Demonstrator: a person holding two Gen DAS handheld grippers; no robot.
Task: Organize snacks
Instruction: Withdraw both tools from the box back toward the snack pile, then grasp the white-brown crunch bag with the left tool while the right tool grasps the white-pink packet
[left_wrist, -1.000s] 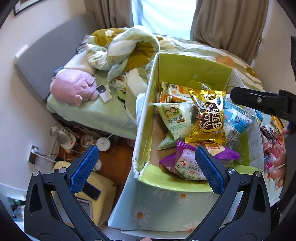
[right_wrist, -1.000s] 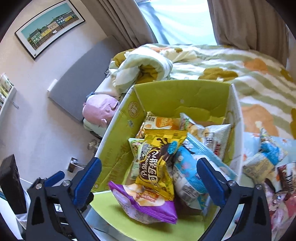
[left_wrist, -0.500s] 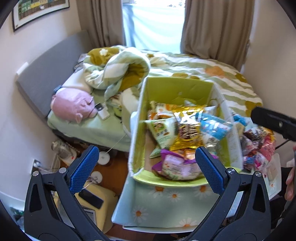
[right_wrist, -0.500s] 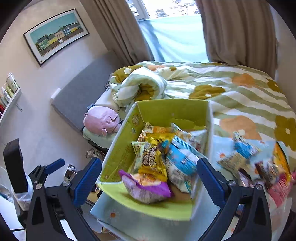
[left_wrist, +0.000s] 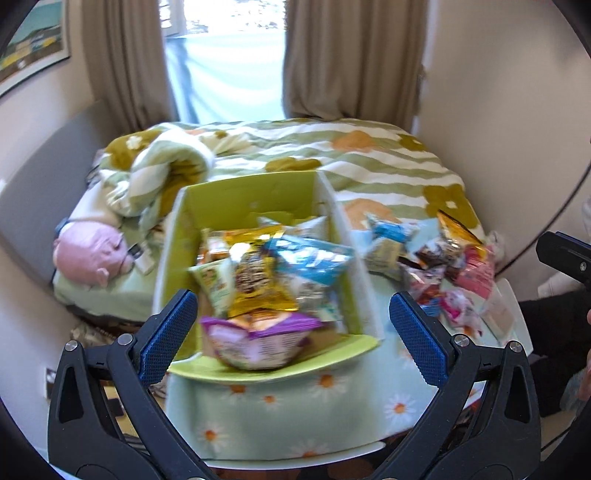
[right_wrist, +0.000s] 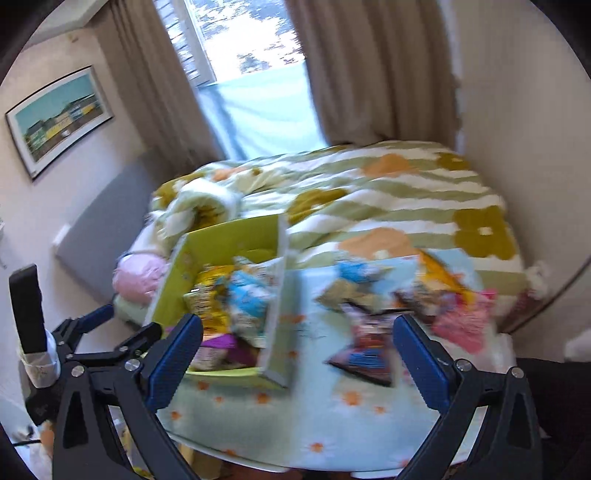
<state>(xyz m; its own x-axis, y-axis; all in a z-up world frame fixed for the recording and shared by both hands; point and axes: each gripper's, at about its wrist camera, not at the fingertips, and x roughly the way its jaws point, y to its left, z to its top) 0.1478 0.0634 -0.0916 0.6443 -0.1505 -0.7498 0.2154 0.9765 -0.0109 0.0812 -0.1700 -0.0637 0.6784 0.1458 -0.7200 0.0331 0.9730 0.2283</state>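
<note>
A green cardboard box stands on the left part of a small table with a daisy cloth. It holds several snack packs, among them a purple bag at the front and a yellow one. More loose snack packs lie on the cloth to the right of the box. My left gripper hangs open in front of the box, empty. My right gripper is open and empty too, above the table's near edge. Both views are blurred.
A bed with a green striped flower quilt lies behind the table, with a pink plush at its left. Curtains and a window are at the back. The left gripper's body shows in the right wrist view.
Both grippers have pulled back and up from the box, which now looks smaller and farther. The right view has swung to the right, toward the loose packs. Both stay open.
</note>
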